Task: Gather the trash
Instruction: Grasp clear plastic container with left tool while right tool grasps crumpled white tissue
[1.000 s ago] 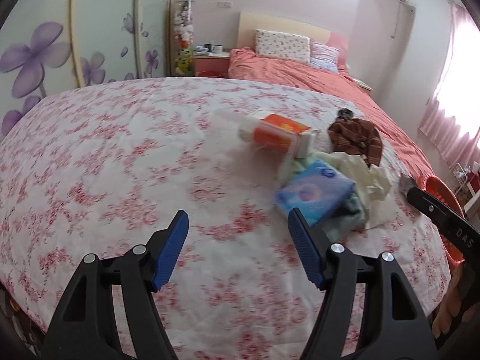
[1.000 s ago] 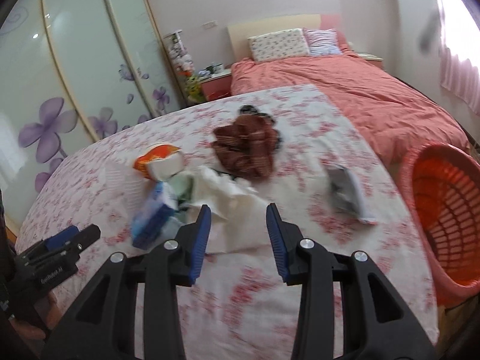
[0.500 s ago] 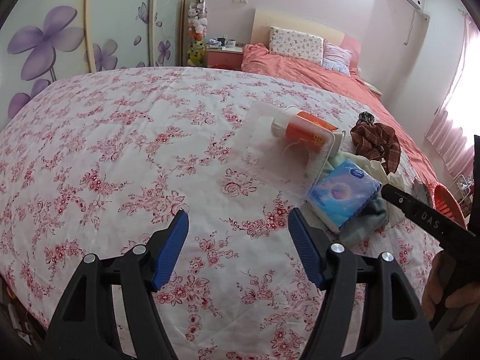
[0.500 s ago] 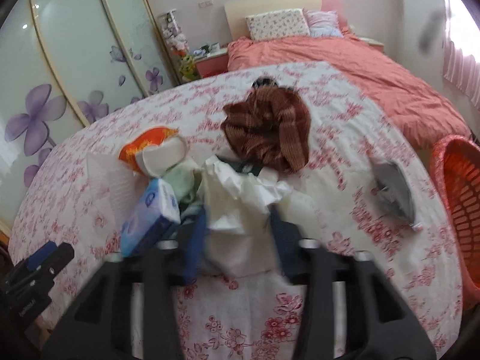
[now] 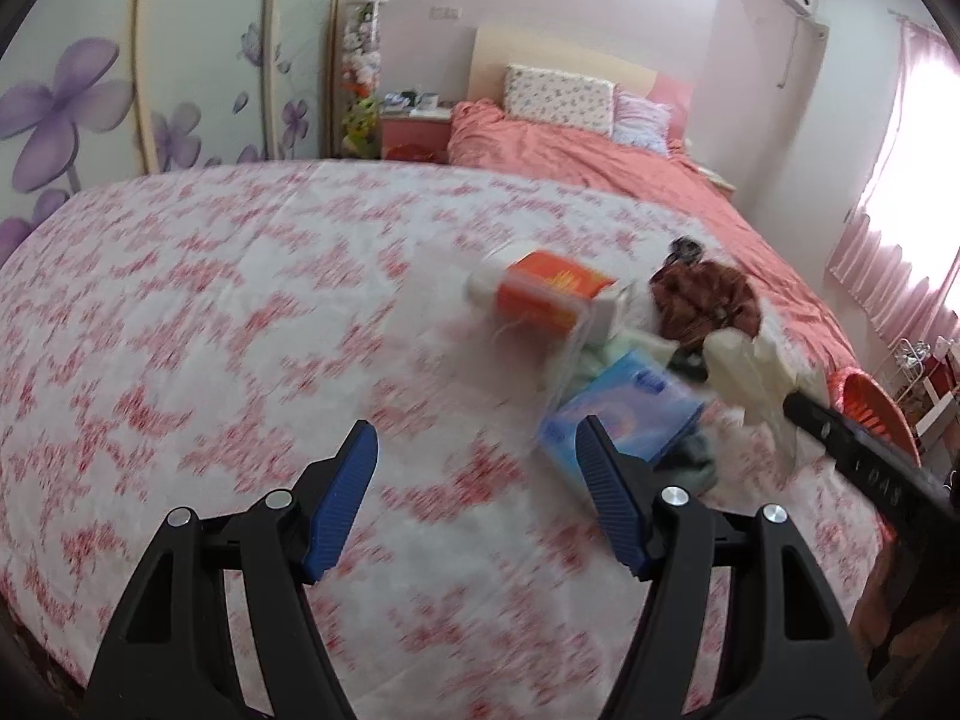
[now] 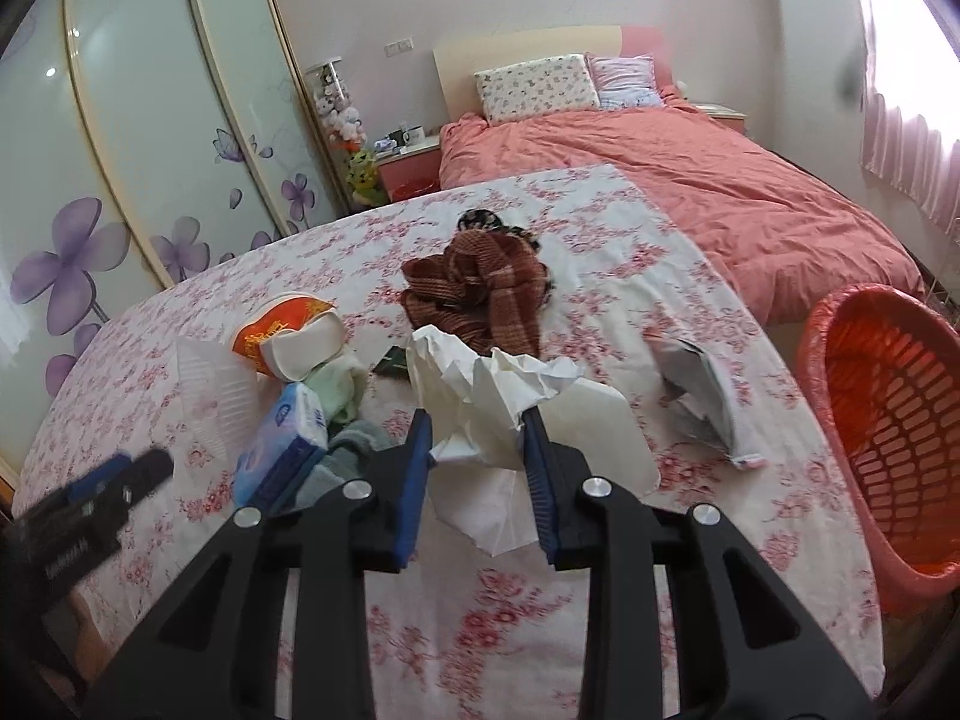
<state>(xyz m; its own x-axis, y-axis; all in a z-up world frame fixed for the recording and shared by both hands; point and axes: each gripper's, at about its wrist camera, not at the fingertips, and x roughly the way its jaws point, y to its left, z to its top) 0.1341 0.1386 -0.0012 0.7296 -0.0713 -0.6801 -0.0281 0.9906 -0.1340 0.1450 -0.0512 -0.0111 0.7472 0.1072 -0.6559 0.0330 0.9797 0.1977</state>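
Closing on the crumpled white tissue, the right claw grasps it; only this view shows the grey wrapper. Left claw hangs released.

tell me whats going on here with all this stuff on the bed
A person holding two tongs is collecting trash off the floral bedspread. The right tongs are closing on crumpled white paper that sits between the pads. The left tongs hang open and empty. An orange basket waits beside the bed.
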